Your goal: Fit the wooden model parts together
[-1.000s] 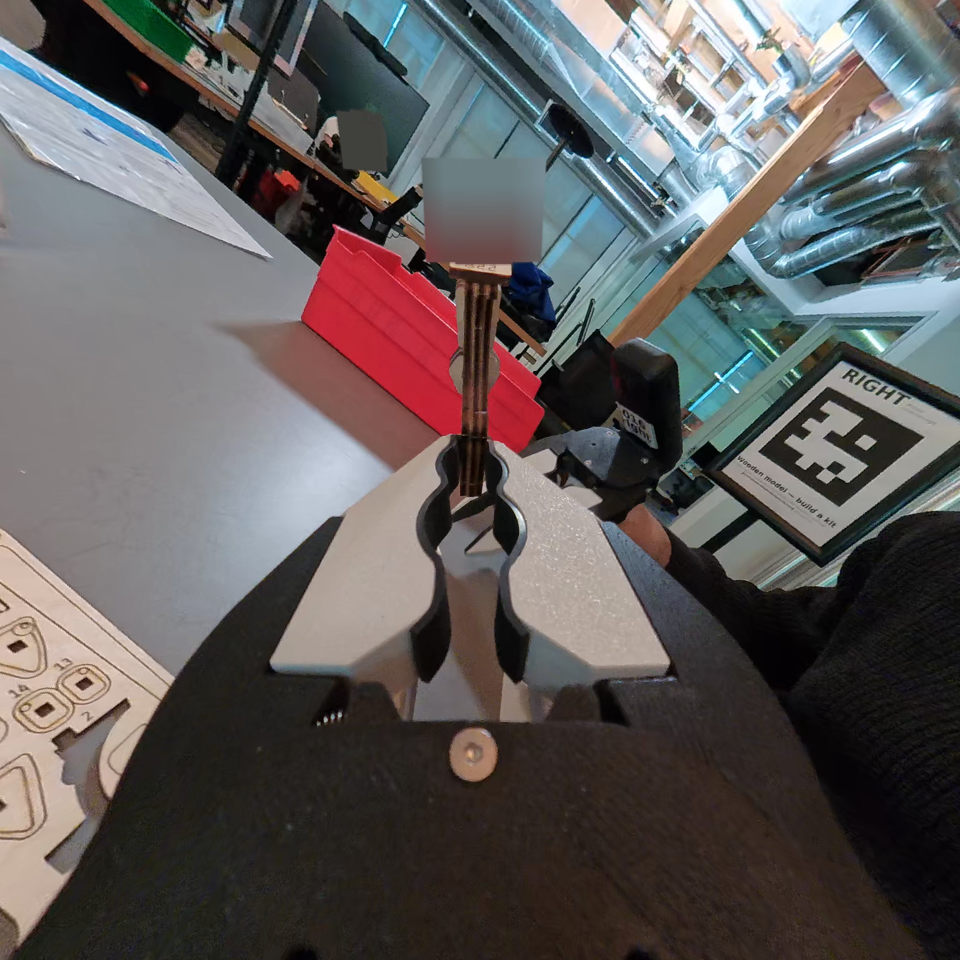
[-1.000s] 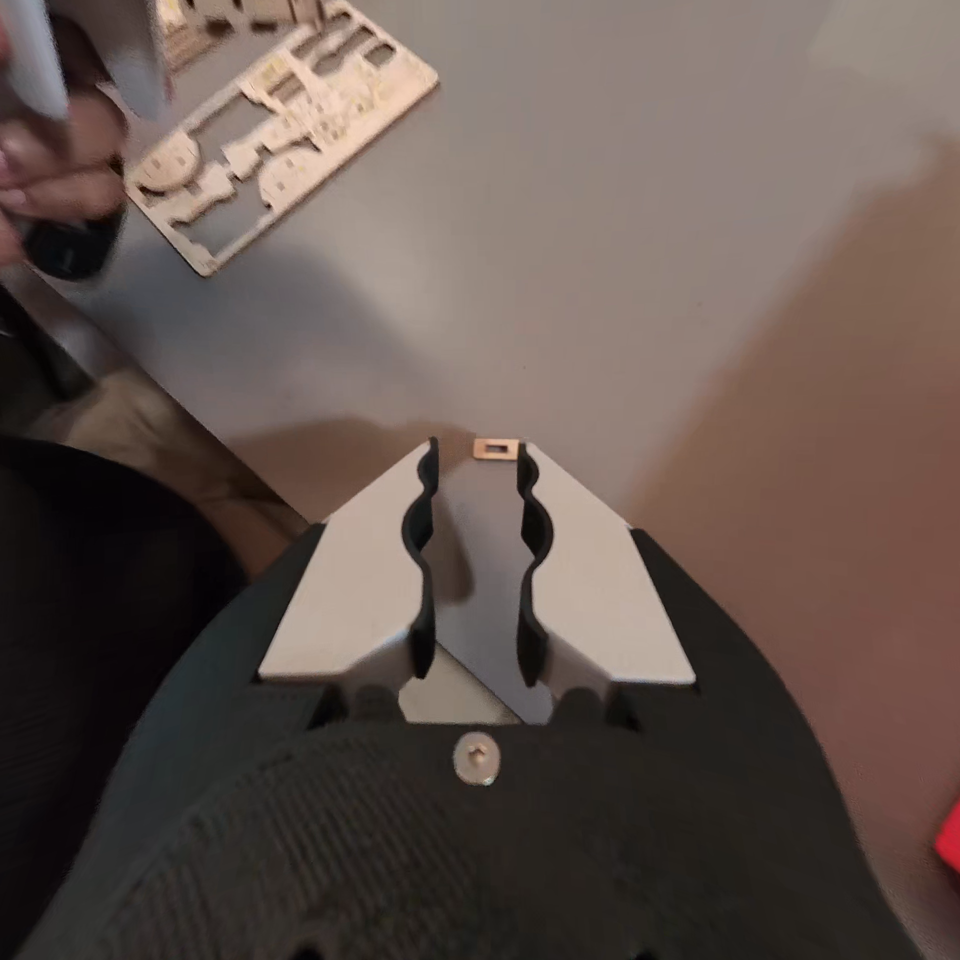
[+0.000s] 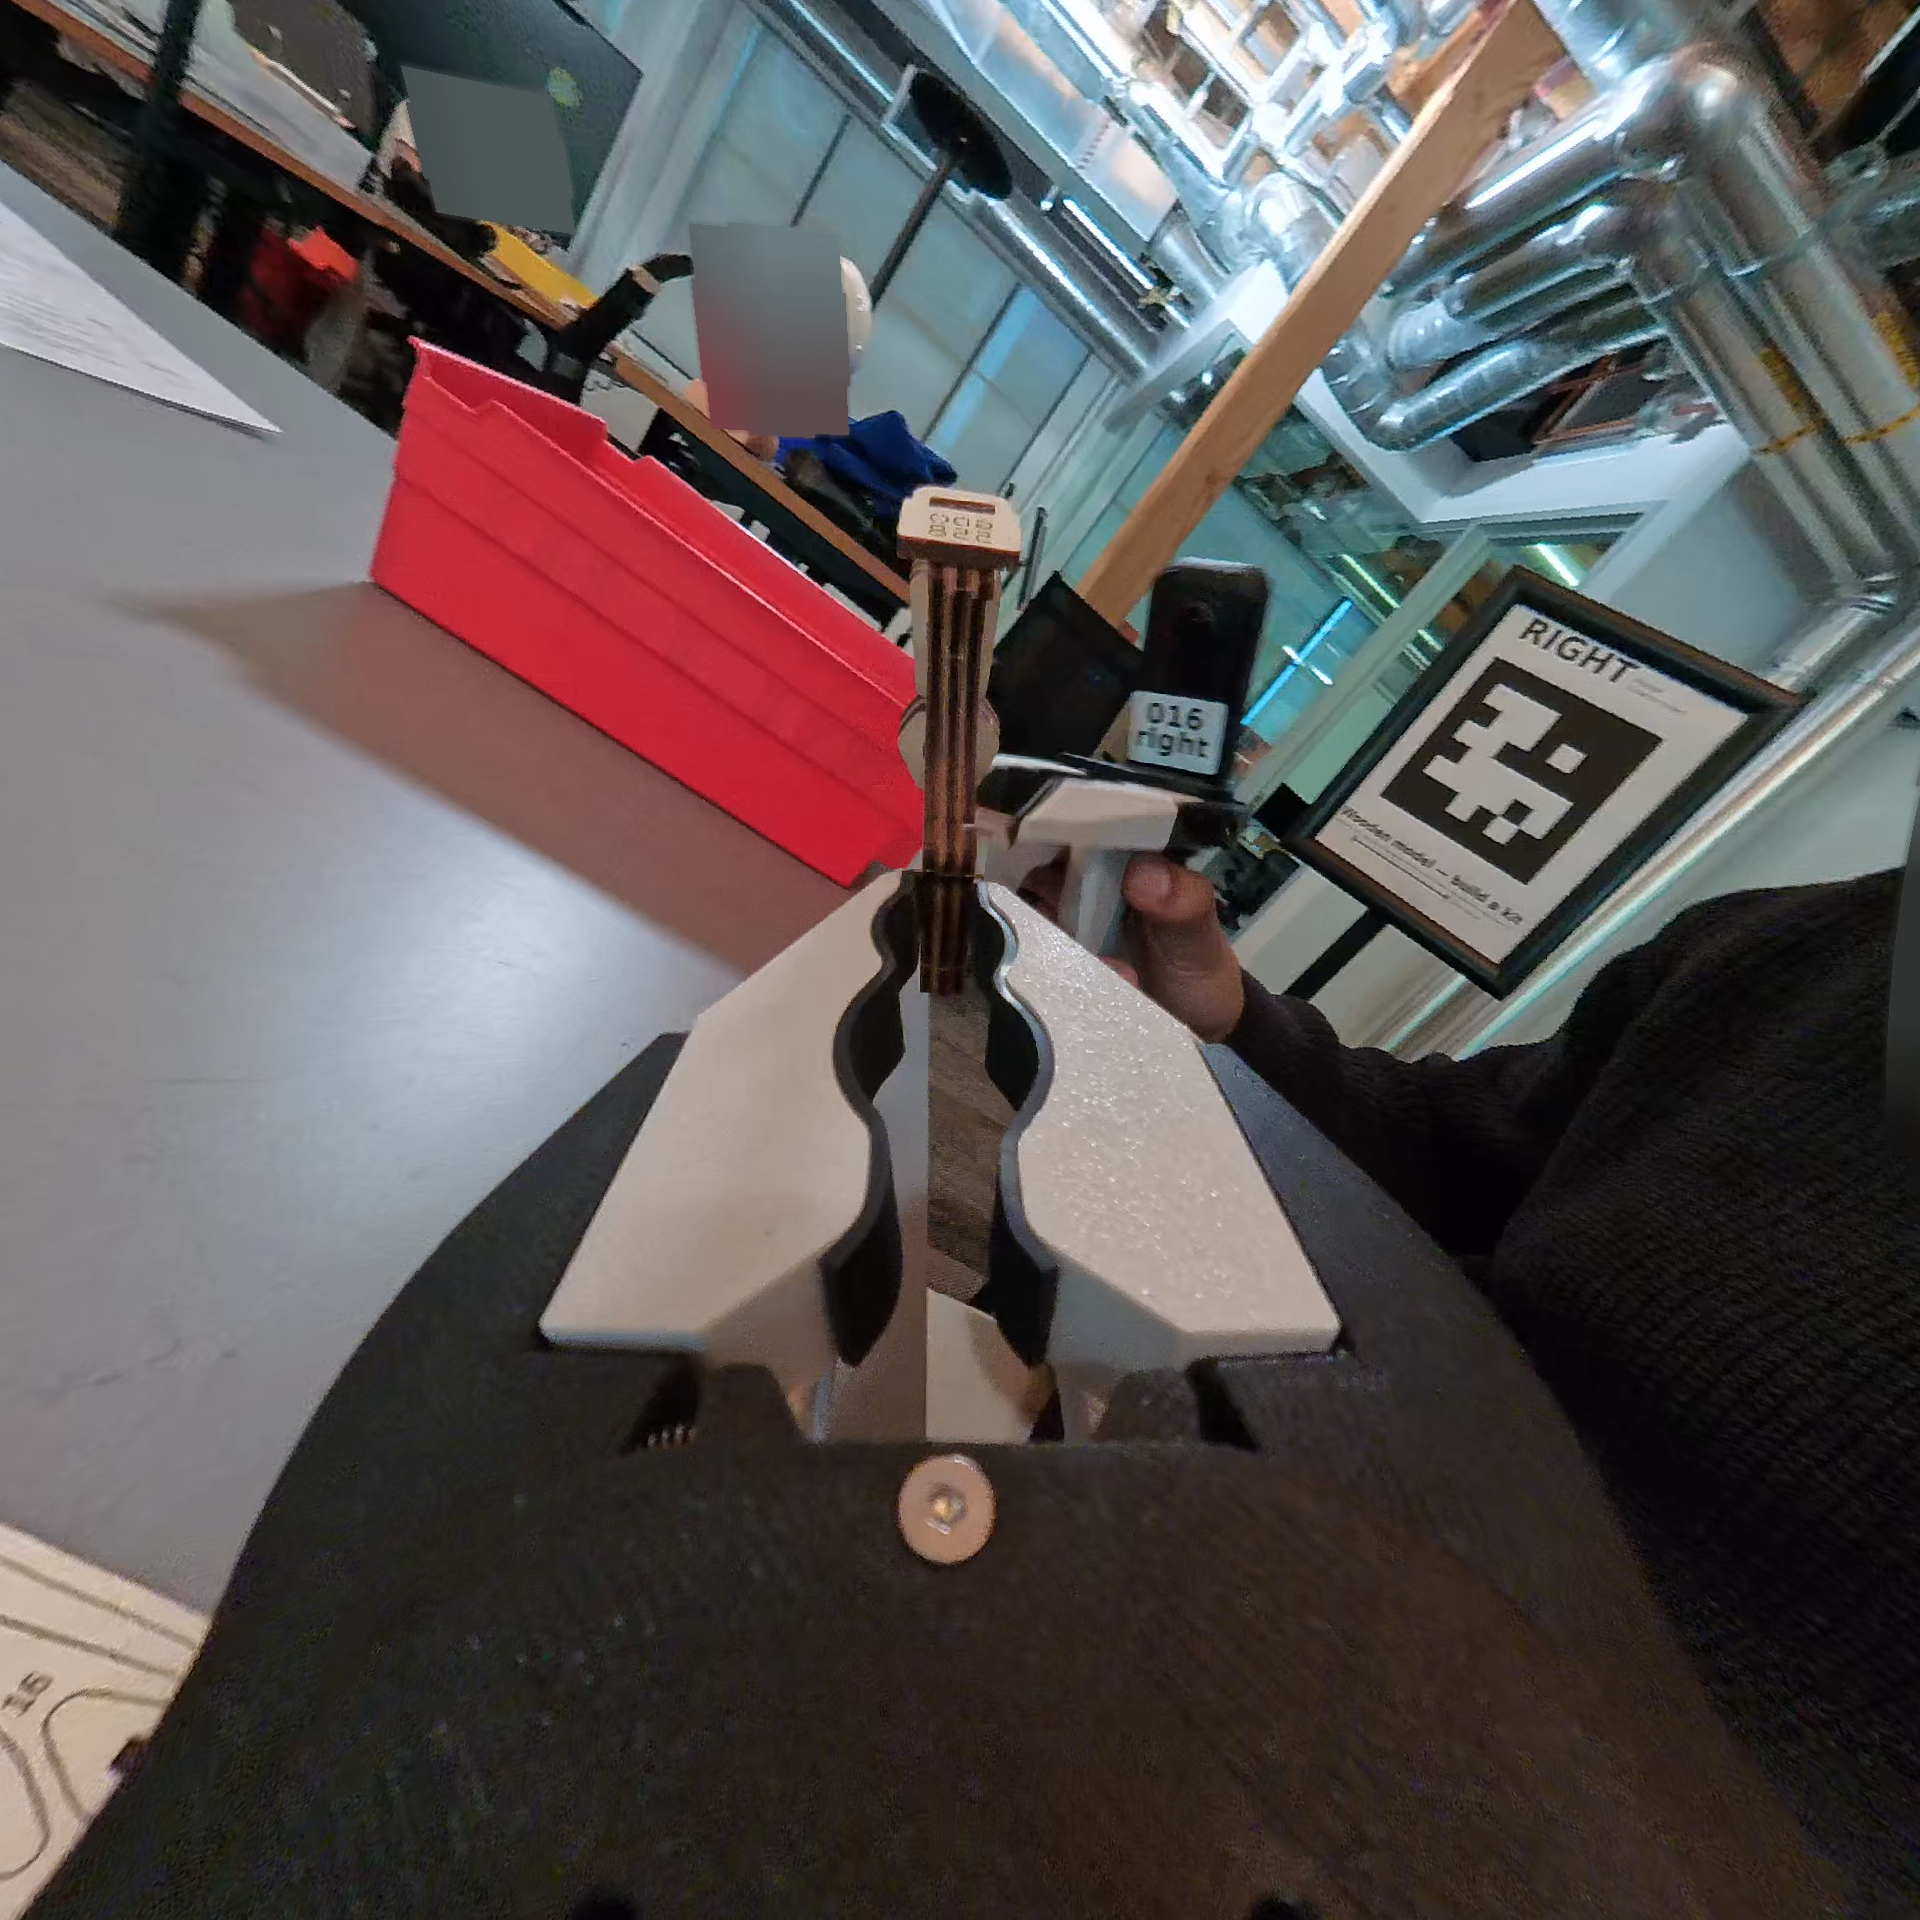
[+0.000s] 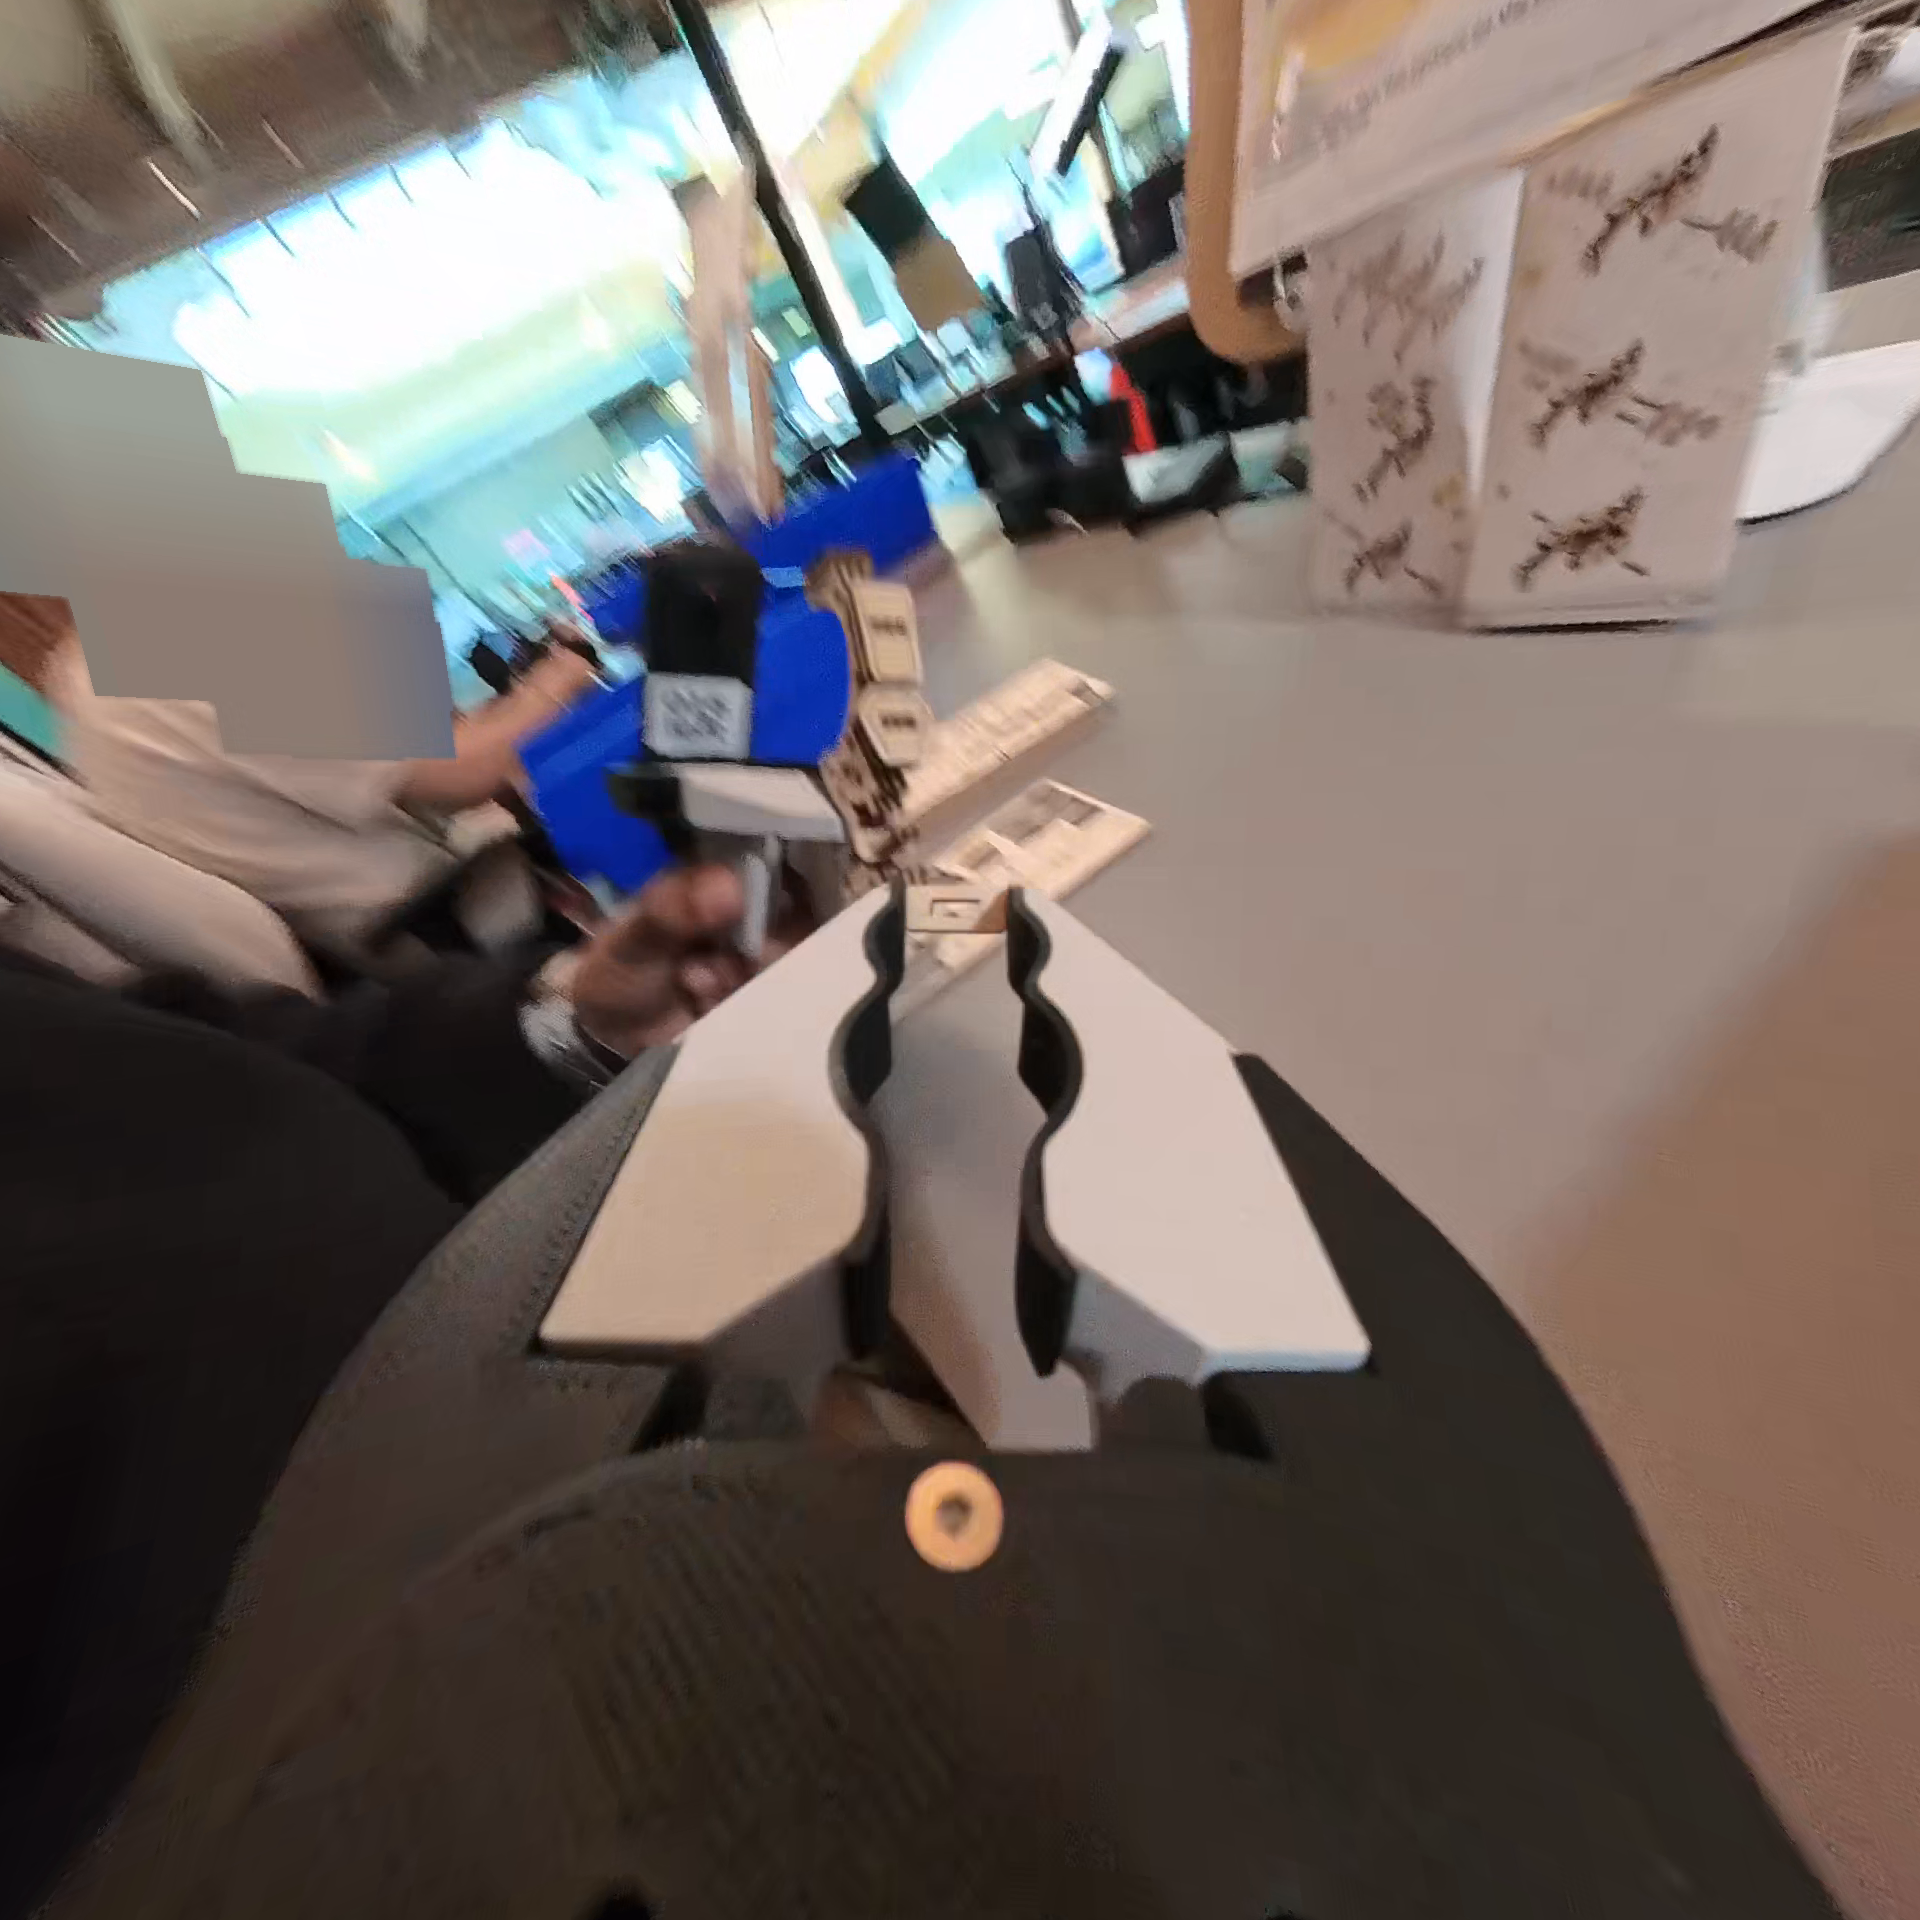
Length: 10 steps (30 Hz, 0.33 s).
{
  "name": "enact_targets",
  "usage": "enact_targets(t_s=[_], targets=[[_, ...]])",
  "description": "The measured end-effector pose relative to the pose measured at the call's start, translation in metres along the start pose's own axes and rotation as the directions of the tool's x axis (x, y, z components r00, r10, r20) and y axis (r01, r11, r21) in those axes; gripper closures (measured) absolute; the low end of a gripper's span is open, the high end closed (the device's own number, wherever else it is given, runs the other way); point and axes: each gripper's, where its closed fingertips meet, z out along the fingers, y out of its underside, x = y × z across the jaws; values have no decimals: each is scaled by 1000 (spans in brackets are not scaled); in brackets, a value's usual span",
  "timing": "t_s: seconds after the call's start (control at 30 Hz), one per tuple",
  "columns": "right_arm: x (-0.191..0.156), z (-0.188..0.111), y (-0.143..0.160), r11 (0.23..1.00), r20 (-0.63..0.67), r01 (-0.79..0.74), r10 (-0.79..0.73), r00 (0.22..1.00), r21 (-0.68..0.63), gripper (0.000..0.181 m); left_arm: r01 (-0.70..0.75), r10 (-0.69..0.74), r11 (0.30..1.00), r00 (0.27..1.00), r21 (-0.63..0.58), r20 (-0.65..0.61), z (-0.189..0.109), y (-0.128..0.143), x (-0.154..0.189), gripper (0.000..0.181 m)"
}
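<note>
Grey table (image 3: pixel 260 935): red bin (image 3: pixel 623 623) at far side. Left gripper (image 3: pixel 948 940): jaws nearly closed, clamping layered wooden assembly (image 3: pixel 951 748) upright at fingertips. Right gripper (image 4: pixel 954 920): jaws narrowly apart, small slotted wooden piece (image 4: pixel 951 912) pinched crosswise between tips, off table.

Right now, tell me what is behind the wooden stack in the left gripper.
Behind the wooden stack: the right gripper close by, and a red bin on the table. The stack covers the right gripper's tips.
</note>
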Motion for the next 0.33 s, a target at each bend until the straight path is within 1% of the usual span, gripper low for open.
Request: enact_targets(t_s=[0.07,0.13,0.23,0.33], targets=[[-8,-5,-12,990,109,-117,108,988,82,164,3,-3,1000,999,-4,-44,2,1,7,175],[-12,-7,-17,973,185,-197,172,968,124,164,12,-12,1000,996,-3,-94,4,1,14,175],[-24,-4,-17,963,267,-236,196,944,128,164,28,-28,1000,987,0,-155,5,1,23,175],[-37,0,-16,962,318,-246,199,927,117,163,22,-25,1000,982,-16,-188,7,5,29,175]])
